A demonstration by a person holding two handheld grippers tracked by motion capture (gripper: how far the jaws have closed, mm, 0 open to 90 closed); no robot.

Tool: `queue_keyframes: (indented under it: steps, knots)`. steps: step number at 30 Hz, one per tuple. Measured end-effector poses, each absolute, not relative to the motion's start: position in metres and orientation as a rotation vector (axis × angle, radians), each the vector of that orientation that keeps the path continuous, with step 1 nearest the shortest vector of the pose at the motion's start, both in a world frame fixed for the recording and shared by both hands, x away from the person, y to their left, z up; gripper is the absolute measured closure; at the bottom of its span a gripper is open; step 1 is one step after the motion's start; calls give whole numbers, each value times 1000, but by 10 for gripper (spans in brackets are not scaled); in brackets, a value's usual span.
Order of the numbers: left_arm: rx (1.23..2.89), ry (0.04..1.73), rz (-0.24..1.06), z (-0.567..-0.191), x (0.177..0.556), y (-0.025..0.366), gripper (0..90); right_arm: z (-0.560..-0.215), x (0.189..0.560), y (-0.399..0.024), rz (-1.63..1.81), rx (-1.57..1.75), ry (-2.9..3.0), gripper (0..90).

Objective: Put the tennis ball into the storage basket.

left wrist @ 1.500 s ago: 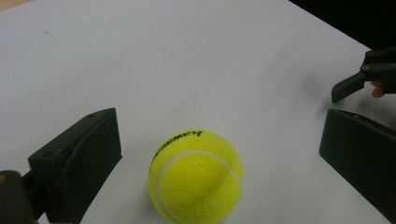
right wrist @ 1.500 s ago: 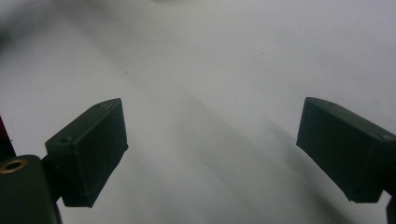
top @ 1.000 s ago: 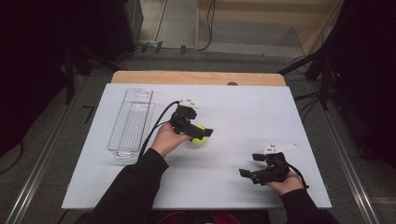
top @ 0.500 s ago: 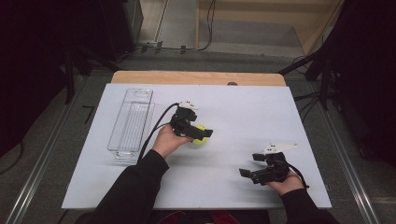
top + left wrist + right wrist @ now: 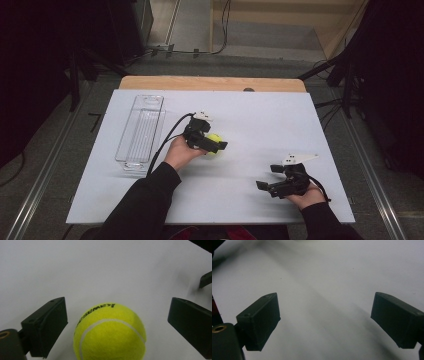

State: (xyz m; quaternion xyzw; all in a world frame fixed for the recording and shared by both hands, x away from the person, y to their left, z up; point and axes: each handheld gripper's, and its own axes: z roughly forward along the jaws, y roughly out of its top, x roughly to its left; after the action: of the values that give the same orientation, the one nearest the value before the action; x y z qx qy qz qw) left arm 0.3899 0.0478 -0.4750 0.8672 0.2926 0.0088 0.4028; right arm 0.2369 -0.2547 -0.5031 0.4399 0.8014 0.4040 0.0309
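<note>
A yellow tennis ball [image 5: 214, 138] lies on the white table [image 5: 260, 125], left of the middle. My left gripper [image 5: 219, 141] is down around it, open. In the left gripper view the ball [image 5: 110, 332] sits between the two black jaws with a gap on each side, and neither jaw touches it. My right gripper [image 5: 267, 176] rests near the front right of the table, pointing left. Its jaws stand wide open over bare white surface [image 5: 324, 307] with nothing between them.
A clear plastic tray [image 5: 141, 132] lies lengthwise at the table's left, close to the left forearm. A wooden strip [image 5: 210, 82] edges the far side. Dark floor and stands surround the table. A black jaw of the right gripper [image 5: 206, 280] shows far off in the left gripper view.
</note>
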Motion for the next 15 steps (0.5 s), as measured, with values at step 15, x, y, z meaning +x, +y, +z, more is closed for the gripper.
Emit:
queue_keyframes:
  steps: [15]
  knots:
    - [2231, 773, 12, -499, 389, 48, 34, -503, 237, -254, 1243, 1351, 2472, 70]
